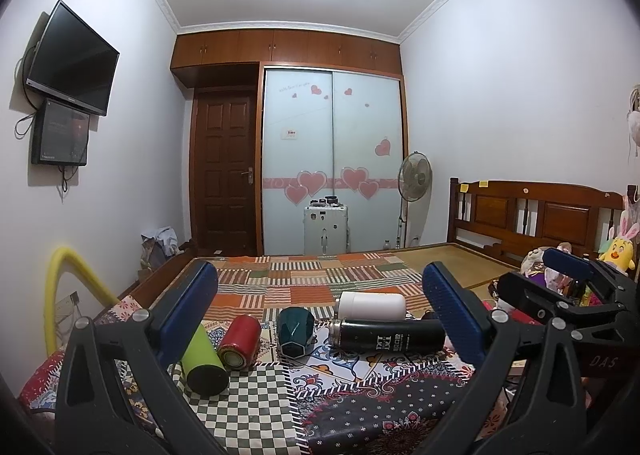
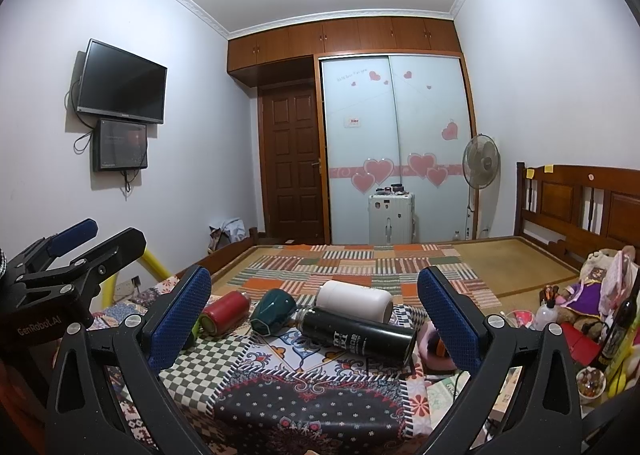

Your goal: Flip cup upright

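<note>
Several cups lie on their sides on the patchwork cloth: a green tumbler, a red cup, a dark teal faceted cup, a white bottle and a black flask. In the right wrist view I see the red cup, teal cup, white bottle and black flask. My left gripper is open and empty, held back from the cups. My right gripper is open and empty, also short of them.
The cloth covers a board on a wooden bed. Plush toys and bottles crowd the right side. A yellow hoop stands at left. The right gripper's body shows in the left view.
</note>
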`<state>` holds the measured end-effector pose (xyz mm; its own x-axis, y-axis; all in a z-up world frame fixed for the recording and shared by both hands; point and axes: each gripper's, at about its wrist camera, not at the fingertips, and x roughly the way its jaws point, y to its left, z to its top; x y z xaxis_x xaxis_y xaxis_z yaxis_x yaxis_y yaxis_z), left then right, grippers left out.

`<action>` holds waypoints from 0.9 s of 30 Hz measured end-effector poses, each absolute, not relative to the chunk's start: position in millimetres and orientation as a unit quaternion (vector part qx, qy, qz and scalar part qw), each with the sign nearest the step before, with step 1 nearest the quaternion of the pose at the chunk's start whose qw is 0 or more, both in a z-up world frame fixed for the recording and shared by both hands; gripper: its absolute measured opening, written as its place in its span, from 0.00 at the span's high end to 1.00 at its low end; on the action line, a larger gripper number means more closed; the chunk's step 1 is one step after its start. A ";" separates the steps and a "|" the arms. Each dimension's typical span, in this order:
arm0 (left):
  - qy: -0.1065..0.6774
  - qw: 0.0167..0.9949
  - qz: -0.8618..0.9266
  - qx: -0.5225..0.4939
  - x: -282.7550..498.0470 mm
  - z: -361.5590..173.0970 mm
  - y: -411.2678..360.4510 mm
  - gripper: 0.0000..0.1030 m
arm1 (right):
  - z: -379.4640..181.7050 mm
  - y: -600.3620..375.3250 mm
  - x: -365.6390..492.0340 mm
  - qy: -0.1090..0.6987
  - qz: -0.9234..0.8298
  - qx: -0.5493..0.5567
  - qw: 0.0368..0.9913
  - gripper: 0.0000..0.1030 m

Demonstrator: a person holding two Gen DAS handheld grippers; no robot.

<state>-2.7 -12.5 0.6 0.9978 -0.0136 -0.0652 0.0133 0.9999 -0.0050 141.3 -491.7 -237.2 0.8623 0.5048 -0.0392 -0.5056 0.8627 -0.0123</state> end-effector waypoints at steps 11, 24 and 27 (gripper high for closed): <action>0.033 0.999 -0.006 -0.003 -2.9 0.4 -11.9 0.00 | -236.9 -493.1 141.4 0.019 0.262 -0.011 0.965 0.00; 0.039 0.999 -0.001 -0.002 7.3 -6.2 -6.3 0.00 | -237.9 -486.8 149.9 0.028 0.262 -0.025 0.964 0.00; 0.048 0.999 0.003 -0.005 18.6 -12.0 -2.4 0.00 | -237.8 -482.6 161.8 0.038 0.263 -0.045 0.963 0.00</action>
<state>18.6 -2.4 -12.0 0.9953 0.0055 -0.0968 -0.0064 0.9999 -0.0092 161.8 -482.6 -237.8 0.8590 0.5027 -0.0967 -0.5095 0.8579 -0.0662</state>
